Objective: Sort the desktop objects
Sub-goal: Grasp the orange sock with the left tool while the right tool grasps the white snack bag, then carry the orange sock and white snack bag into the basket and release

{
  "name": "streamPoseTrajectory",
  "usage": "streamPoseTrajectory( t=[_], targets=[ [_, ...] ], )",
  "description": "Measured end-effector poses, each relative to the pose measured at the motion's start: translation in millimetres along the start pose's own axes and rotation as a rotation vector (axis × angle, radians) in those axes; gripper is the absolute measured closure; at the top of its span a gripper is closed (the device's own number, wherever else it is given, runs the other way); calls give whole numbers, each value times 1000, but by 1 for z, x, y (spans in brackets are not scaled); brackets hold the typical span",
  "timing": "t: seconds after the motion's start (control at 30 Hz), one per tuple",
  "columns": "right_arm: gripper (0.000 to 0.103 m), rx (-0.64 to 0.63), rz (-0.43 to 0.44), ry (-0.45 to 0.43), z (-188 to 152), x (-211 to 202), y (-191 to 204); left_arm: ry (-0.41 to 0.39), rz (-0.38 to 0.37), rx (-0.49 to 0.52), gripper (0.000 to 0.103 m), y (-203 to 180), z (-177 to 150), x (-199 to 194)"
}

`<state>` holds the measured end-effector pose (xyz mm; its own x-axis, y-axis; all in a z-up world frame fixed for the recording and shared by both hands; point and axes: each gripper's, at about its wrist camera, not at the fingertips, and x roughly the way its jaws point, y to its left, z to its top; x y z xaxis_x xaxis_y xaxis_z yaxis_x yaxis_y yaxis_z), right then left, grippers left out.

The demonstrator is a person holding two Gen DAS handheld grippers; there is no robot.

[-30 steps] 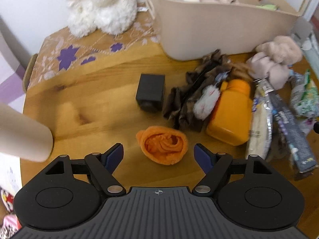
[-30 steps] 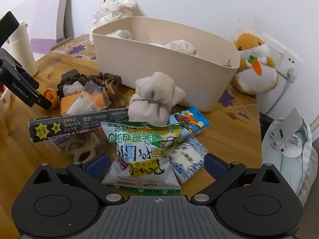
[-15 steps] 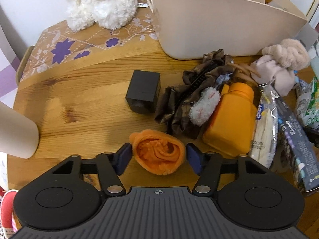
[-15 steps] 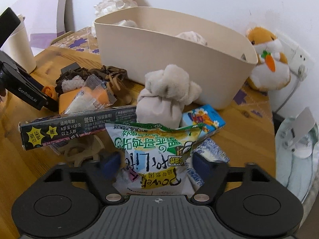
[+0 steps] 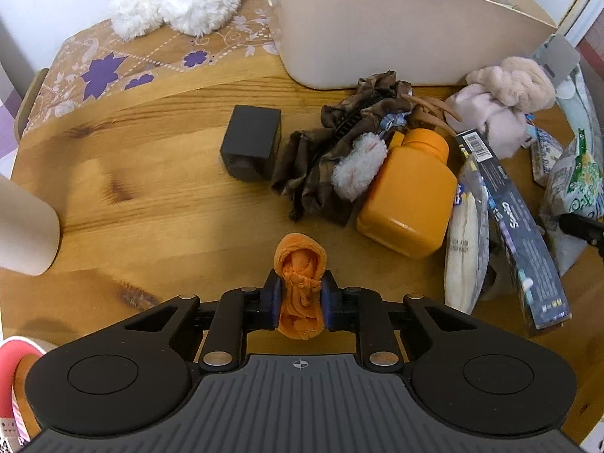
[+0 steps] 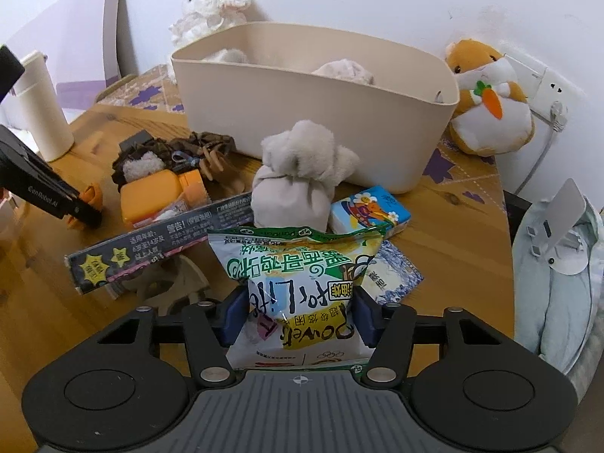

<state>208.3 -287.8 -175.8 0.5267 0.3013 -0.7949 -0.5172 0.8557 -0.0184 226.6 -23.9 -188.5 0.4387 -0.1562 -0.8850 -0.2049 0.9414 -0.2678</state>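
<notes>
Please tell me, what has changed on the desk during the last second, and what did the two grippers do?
Both grippers' jaws closed. The left gripper moved forward and shut on the orange cloth, squeezing it narrow. The right gripper advanced and shut on the snack bag. The beige bin, orange bottle and black cube stayed where they were.

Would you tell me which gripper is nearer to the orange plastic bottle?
Left. The left gripper, shut on the orange cloth, sits just beside the orange bottle. The right gripper, shut on the snack bag, is farther off, beyond the long black box.
</notes>
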Motion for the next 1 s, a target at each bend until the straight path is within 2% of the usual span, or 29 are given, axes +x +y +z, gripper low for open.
streamPoseTrajectory(
  t=[0.27,0.53,0.8,1.0],
  targets=[
    [52,44,2,-57,7,-24,-15,-43,-5,-7,83,16,0,-24],
    [52,78,-20,-141,27,-48,-36,-139,-26,5,83,20,17,-62],
    [52,113,-57,-229,54,-64,-58,-225,-32,41,83,16,47,-90],
    [51,149,-85,-290,82,-71,-77,-312,-24,98,83,9,85,-114]
  ],
)
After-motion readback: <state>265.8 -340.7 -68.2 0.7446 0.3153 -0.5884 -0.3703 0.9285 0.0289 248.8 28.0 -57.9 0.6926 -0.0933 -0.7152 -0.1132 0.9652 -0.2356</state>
